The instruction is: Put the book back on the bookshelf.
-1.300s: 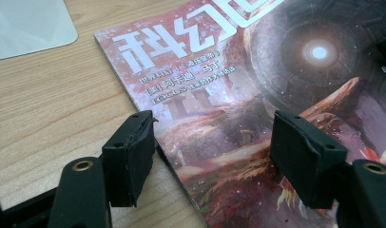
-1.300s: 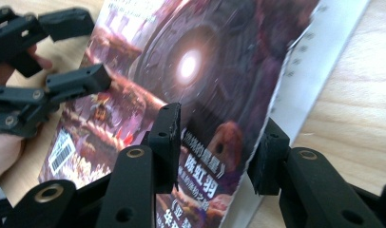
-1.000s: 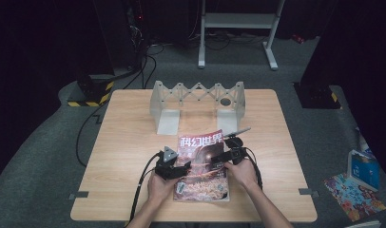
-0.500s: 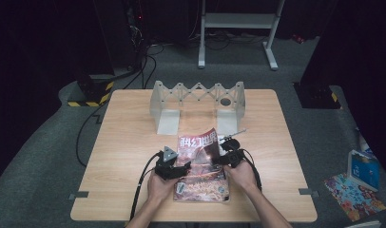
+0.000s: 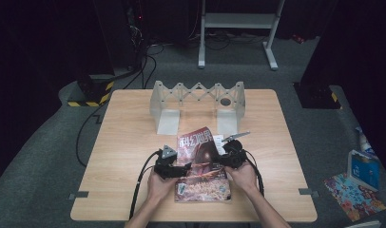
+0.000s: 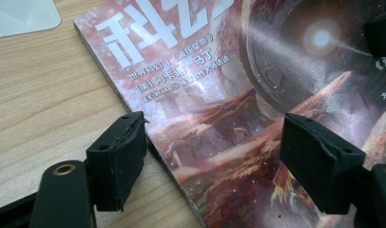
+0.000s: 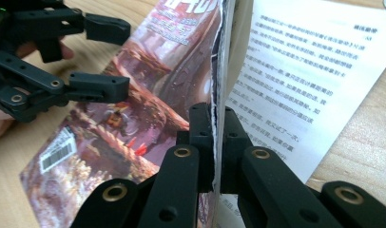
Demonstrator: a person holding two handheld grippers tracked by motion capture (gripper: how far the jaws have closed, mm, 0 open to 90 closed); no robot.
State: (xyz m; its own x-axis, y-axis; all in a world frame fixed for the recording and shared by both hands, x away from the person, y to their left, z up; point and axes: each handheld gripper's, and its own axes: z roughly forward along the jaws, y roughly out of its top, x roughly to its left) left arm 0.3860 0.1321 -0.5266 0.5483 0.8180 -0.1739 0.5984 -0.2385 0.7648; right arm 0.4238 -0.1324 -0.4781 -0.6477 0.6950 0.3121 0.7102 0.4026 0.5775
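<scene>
A magazine [image 5: 200, 166] with a red-brown cover and white Chinese title lies on the wooden table [image 5: 134, 123] near the front edge. My right gripper [image 5: 224, 159] is shut on the cover's right edge [image 7: 215, 71]; its jaws have just closed there, and they hold the cover up on edge off a white text page [image 7: 300, 85]. My left gripper [image 5: 184, 167] is open and has just been opening. It straddles the magazine's spine side [image 6: 134, 109], one jaw over the wood and one over the cover, with neither pad pressing. The right gripper view also shows the left gripper [image 7: 110, 57].
A grey folding rack [image 5: 198, 92] stands at the back of the table. Black cables trail from both grippers toward the front edge. On the floor at the right sit a blue box [image 5: 362, 168] and a colourful booklet [image 5: 355, 197].
The right gripper has closed on the cover's right edge and raised it, which uncovers a white page. The left hand has stayed by the spine.
</scene>
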